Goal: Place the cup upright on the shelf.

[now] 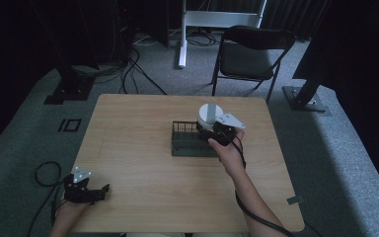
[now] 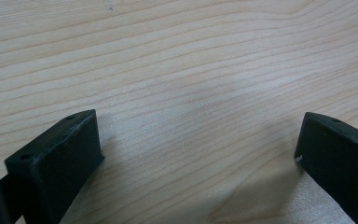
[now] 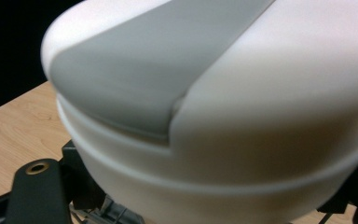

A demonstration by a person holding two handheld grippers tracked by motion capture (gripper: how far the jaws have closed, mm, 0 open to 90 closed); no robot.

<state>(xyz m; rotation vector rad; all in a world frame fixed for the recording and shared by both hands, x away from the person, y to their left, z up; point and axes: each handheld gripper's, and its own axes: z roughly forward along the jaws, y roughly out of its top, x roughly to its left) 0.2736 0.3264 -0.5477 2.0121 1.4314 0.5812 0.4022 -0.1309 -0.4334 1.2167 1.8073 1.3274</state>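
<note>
Wooden table (image 1: 143, 197), one, carries one dark wire rack (image 1: 187, 143) near its middle. One white round container (image 1: 208, 114), grey band across lid, sits at rack's right end, tilted. Right gripper (image 1: 212, 129), forearm reaching in from table's near edge, jaws clamped on container's sides. Left gripper (image 1: 98, 190) rests at near-left table edge, jaws spread wide, holding nothing. One folding chair (image 1: 249, 54) stands beyond table.

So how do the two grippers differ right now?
The left gripper rests low at the table's near left edge, jaws wide apart with nothing between them. The right gripper is raised over the dark wire rack, closed on a white and grey round container. Both are hand-held, with black jaws.
</note>
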